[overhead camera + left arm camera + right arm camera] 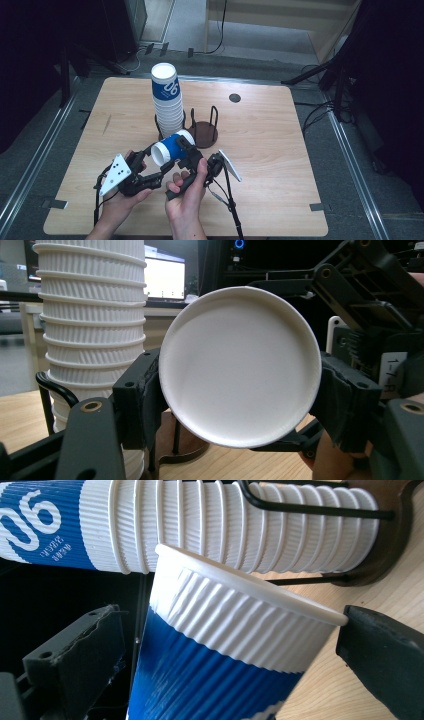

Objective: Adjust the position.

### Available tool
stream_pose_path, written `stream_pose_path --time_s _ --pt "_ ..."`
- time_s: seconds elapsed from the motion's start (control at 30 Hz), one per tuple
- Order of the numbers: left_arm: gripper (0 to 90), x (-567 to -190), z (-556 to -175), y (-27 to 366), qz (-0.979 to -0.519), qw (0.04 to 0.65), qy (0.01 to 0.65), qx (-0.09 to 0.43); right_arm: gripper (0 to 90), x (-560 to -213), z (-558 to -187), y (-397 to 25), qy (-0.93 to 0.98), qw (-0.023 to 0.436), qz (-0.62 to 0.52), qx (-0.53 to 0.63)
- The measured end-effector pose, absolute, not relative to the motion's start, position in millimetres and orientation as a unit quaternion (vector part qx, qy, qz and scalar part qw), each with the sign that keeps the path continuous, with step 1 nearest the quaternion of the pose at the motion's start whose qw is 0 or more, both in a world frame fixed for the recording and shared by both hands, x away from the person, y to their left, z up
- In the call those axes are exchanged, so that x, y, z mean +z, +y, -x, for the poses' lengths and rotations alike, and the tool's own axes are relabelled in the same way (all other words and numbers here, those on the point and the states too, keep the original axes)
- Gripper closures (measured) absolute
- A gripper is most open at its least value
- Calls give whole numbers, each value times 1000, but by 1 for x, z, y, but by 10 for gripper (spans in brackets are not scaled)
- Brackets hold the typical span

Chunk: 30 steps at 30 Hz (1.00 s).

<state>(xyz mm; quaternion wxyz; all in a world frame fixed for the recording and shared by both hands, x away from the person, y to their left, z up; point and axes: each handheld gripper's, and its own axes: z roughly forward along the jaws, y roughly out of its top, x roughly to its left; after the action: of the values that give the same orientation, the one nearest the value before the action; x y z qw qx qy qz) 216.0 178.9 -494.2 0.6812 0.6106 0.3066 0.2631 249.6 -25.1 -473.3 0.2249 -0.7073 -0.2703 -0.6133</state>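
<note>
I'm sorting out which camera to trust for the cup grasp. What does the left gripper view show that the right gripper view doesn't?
Left gripper view: the round white bottom of the single blue-and-white ribbed paper cup, seen end-on between black jaws, with a lit screen behind.

Right gripper view: that cup's blue side band and white rolled rim, plus the blue print on the end cup of the tall stack of nested ribbed paper cups.

Both: the single cup, the stack, its black wire holder with brown base, and the light wooden table.
</note>
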Motion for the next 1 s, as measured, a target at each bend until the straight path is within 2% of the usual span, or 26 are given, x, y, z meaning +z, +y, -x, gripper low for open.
stream_pose_path --time_s 0.27,0.43,0.6,0.8,0.83,0.9,1.0 --pt "293 -493 -216 180 -611 682 304 263 1 -477 -256 -25 -265 247 706 -609" --pt "293 -493 -216 180 -611 682 302 266 79 -481 -261 -25 -263 261 701 -609" --pt "287 -493 -215 180 -613 678 299 275 106 -484 -261 -26 -260 278 691 -615" --pt "281 -489 -213 184 -622 674 311 251 120 -482 -260 -28 -261 268 692 -618" --pt "262 -488 -213 186 -621 676 316 240 121 -482 -260 -29 -262 265 692 -618" --pt "106 -488 -212 187 -621 677 320 232 122 -482 -261 -31 -263 254 691 -624" --pt "0 -486 -212 189 -631 663 330 229 123 -480 -261 -35 -265 241 687 -633"
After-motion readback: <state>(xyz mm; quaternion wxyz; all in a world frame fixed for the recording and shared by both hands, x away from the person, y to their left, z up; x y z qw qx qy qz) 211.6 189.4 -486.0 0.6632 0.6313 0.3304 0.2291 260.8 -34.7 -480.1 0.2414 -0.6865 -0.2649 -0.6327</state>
